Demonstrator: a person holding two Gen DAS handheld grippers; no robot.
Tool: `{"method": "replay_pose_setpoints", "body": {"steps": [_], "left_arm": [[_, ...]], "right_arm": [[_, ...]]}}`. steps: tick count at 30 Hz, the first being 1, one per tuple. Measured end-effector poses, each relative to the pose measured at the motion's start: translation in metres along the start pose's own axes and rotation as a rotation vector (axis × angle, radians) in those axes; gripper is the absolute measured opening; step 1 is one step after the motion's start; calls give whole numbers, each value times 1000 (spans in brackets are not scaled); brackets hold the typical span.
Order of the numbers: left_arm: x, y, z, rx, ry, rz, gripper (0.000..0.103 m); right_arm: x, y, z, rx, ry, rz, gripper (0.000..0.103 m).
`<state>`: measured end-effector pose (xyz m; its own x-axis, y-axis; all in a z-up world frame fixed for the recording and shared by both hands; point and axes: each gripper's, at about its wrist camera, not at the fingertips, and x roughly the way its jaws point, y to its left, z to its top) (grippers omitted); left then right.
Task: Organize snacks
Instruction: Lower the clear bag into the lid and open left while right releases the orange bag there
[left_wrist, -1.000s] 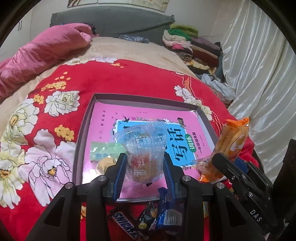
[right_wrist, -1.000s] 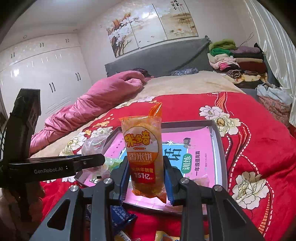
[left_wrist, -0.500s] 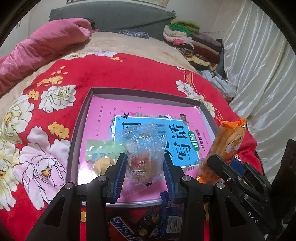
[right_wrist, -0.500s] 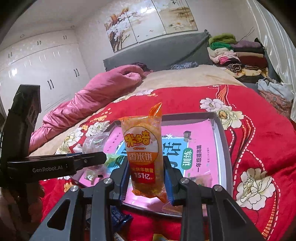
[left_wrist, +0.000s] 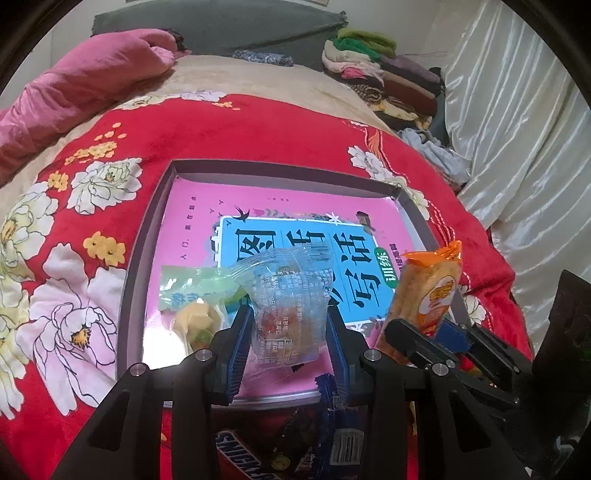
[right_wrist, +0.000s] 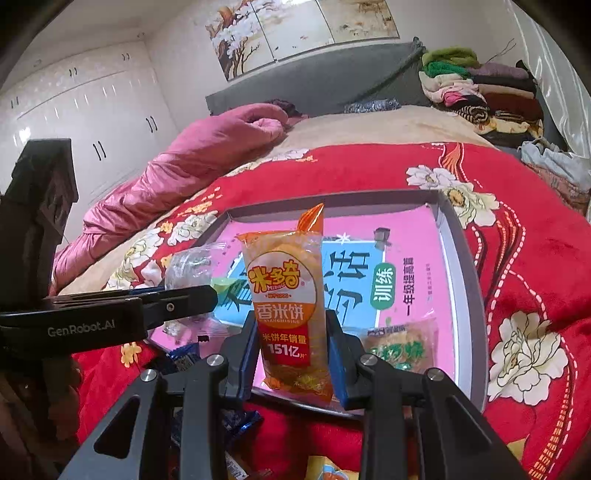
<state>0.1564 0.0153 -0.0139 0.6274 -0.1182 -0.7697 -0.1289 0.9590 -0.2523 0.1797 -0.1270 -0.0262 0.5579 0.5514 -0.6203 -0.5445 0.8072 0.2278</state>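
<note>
Between the right hand-held gripper (right_wrist: 291, 363) pads stands the orange rice-cracker packet (right_wrist: 286, 310), clamped low, upright over the grey tray (right_wrist: 463, 258). It looks light, crinkly and brittle inside, so grip gently by the body. Leftward, the left hand-held gripper (left_wrist: 286, 345) pinches a clear snack bag (left_wrist: 288, 306), soft and slippery.
</note>
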Motion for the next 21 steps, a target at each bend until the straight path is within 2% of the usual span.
{"method": "replay_pose_setpoints", "body": {"steps": [21], "left_arm": [[10,-2,-5,8,37,-3,41]], "right_arm": [[7,-2,-3,-8,37,-17,34]]}}
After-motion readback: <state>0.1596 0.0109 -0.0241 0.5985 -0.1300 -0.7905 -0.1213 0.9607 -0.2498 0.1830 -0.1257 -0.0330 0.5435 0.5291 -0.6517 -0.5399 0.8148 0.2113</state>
